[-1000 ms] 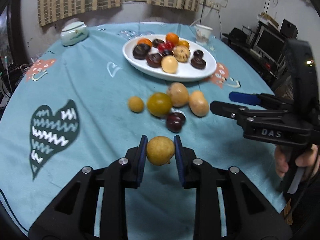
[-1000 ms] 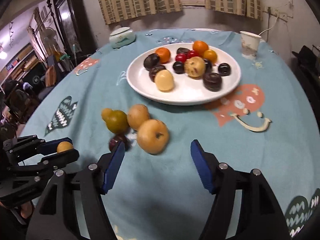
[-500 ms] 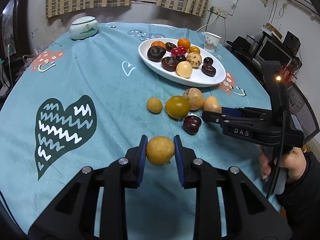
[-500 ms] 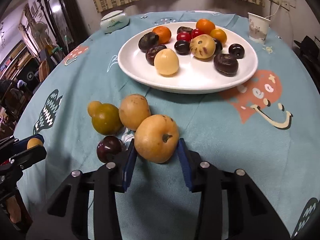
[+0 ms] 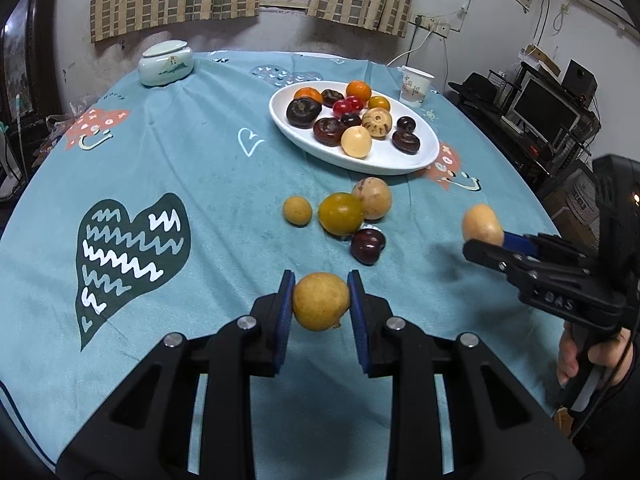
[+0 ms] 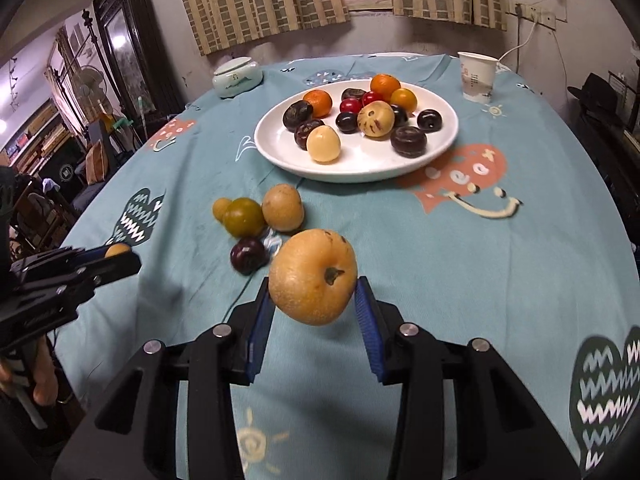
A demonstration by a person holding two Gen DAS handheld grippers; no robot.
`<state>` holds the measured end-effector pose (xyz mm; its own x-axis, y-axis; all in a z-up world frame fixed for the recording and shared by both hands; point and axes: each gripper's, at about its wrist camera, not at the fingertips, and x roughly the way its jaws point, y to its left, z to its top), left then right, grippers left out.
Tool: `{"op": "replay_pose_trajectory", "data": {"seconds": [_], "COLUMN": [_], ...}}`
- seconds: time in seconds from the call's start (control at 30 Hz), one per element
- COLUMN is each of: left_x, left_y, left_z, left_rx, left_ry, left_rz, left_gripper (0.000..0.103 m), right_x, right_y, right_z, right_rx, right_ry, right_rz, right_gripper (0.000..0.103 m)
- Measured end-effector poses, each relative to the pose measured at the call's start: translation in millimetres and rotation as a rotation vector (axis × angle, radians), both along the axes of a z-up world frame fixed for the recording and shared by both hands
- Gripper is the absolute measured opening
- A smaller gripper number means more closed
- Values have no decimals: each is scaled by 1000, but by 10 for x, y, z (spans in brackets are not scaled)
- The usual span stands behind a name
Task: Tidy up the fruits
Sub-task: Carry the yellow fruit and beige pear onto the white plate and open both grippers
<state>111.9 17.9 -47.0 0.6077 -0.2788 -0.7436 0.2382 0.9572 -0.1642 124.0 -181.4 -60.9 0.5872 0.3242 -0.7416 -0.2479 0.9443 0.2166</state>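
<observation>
My left gripper (image 5: 321, 298) is shut on a small round yellow fruit (image 5: 321, 301), held above the cloth. My right gripper (image 6: 314, 304) is shut on a large tan pear-like fruit (image 6: 313, 282), lifted off the table; it also shows in the left wrist view (image 5: 482, 226). A white oval plate (image 6: 440, 148) at the back holds several fruits: oranges, dark plums, red ones, a pale yellow one. Loose on the cloth lie a small yellow fruit (image 5: 297, 211), a green-yellow fruit (image 5: 341, 213), a tan fruit (image 5: 372, 199) and a dark plum (image 5: 367, 246).
A round table has a teal patterned cloth (image 5: 200, 184). A lidded ceramic jar (image 5: 166, 63) stands at the far left and a paper cup (image 5: 416, 86) behind the plate. Shelves and monitors stand to the right of the table.
My right gripper closed on the large tan fruit and lifted it off the cloth, away from the loose group. My left gripper still holds its yellow fruit.
</observation>
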Motion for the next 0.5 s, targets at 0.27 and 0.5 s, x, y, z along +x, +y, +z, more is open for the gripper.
{"op": "replay_pose_trajectory", "data": {"seconds": [0.27, 0.5], "left_x": [87, 700], "left_y": [-107, -140], "left_z": [133, 335], "left_rx": [5, 41], "left_ry": [11, 69], "left_rz": [-42, -41], "left_gripper": [27, 27], "right_x": [-93, 178], "right_y": [-110, -191], "right_z": [144, 334], "right_rx": [20, -2], "right_ry": [-19, -6], "right_rz": [-3, 7], "right_gripper": [41, 41]}}
